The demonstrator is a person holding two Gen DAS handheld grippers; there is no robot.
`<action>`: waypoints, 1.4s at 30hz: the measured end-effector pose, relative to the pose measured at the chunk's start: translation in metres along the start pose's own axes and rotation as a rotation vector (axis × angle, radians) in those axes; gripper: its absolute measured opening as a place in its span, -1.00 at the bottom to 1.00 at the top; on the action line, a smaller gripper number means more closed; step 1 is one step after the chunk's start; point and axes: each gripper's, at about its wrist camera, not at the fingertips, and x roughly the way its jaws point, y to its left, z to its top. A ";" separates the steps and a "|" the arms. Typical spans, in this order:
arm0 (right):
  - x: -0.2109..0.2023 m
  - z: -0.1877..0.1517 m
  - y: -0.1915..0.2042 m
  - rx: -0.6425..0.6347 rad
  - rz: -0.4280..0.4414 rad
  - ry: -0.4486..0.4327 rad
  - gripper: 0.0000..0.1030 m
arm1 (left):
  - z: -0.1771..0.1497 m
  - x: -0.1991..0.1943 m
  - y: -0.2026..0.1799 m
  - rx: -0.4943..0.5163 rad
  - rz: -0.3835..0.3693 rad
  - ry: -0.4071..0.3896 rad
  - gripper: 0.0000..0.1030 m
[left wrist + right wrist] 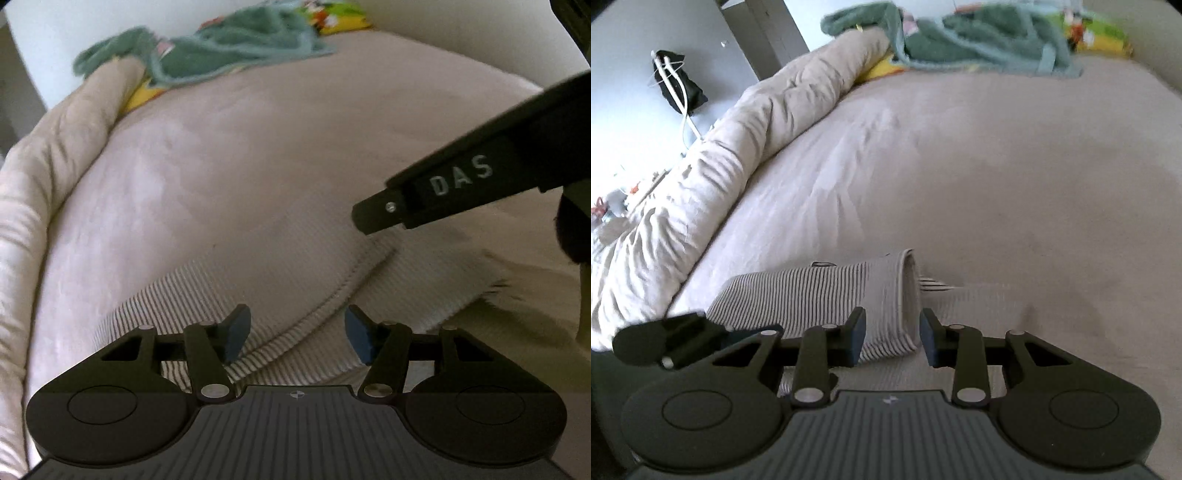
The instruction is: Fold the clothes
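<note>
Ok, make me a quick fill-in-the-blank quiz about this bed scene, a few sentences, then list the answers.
1. The garment lying on the bed has a fine ____ pattern.
2. Both the left gripper and the right gripper have their jaws ____.
3. The towel heaped at the far end of the bed is ____ in colour.

Missing words: striped; open; green
</note>
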 end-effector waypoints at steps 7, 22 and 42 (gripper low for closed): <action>0.029 -0.006 -0.002 0.003 0.033 0.035 -0.41 | -0.018 0.005 -0.005 0.082 0.029 -0.037 0.14; -0.058 -0.014 -0.021 -0.011 0.009 -0.076 -0.86 | -0.001 -0.044 -0.038 0.052 -0.226 -0.167 -0.69; 0.003 -0.016 0.002 -0.039 0.040 -0.036 -0.91 | -0.014 0.018 -0.025 0.101 -0.107 -0.095 -0.42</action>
